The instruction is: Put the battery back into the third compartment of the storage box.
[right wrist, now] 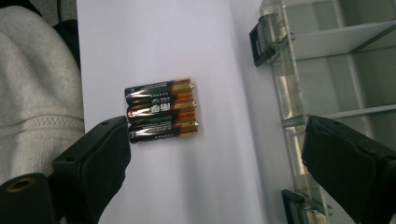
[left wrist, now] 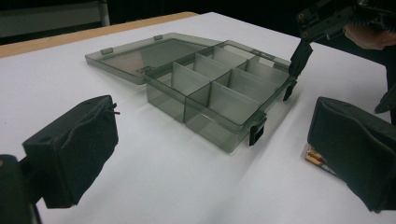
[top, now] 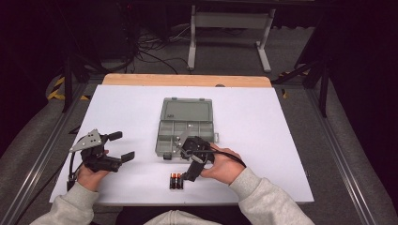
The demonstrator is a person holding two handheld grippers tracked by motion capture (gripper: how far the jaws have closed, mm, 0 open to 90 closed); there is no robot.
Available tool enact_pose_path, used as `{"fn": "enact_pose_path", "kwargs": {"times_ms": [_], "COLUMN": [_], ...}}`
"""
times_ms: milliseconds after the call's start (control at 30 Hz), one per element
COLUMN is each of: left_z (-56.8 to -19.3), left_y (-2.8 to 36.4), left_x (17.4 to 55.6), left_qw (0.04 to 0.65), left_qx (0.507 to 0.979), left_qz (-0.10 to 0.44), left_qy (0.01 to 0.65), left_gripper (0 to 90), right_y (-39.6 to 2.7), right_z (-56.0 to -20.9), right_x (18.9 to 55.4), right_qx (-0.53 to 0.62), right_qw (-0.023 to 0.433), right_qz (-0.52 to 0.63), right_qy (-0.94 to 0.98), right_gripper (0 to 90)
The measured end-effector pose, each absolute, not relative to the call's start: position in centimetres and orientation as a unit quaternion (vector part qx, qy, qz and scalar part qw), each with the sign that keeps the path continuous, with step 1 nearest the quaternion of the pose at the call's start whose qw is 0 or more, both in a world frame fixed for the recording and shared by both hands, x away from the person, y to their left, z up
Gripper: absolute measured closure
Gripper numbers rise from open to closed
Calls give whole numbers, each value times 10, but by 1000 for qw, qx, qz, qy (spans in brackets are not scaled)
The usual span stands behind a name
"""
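Three batteries lie side by side, touching, on the white table just near of the open compartment box, and the right gripper hangs over them with its jaws spread wide and empty. They look small, hard, smooth and prone to roll, so a pinch across the middle of one barrel seems safest. The left gripper rests at the left, spread and empty too.

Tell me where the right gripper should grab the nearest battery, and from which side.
Take the nearest battery across its middle, coming straight down. It lies flat, touching its neighbour in the row, so one open jaw of the right gripper takes the free side; the other must wedge in.
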State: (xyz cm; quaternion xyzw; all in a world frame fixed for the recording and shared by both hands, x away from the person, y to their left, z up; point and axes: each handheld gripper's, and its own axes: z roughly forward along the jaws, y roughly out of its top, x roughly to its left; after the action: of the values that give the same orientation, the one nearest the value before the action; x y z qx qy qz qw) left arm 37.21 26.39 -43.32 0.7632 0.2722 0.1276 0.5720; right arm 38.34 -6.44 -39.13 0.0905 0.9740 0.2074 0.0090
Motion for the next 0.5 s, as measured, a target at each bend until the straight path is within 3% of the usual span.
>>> {"fn": "enact_pose_path", "kwargs": {"times_ms": [500], "left_z": [-434], "left_y": [263], "left_x": [372], "left_qw": [572], "left_qx": [763], "left_qz": [128], "left_qy": [272], "left_gripper": [21], "right_y": [-55], "right_z": [-408], "right_x": [371], "right_qx": [72], "right_qw": [-11], "right_qz": [179], "right_qy": [981], "right_gripper": [69]}}
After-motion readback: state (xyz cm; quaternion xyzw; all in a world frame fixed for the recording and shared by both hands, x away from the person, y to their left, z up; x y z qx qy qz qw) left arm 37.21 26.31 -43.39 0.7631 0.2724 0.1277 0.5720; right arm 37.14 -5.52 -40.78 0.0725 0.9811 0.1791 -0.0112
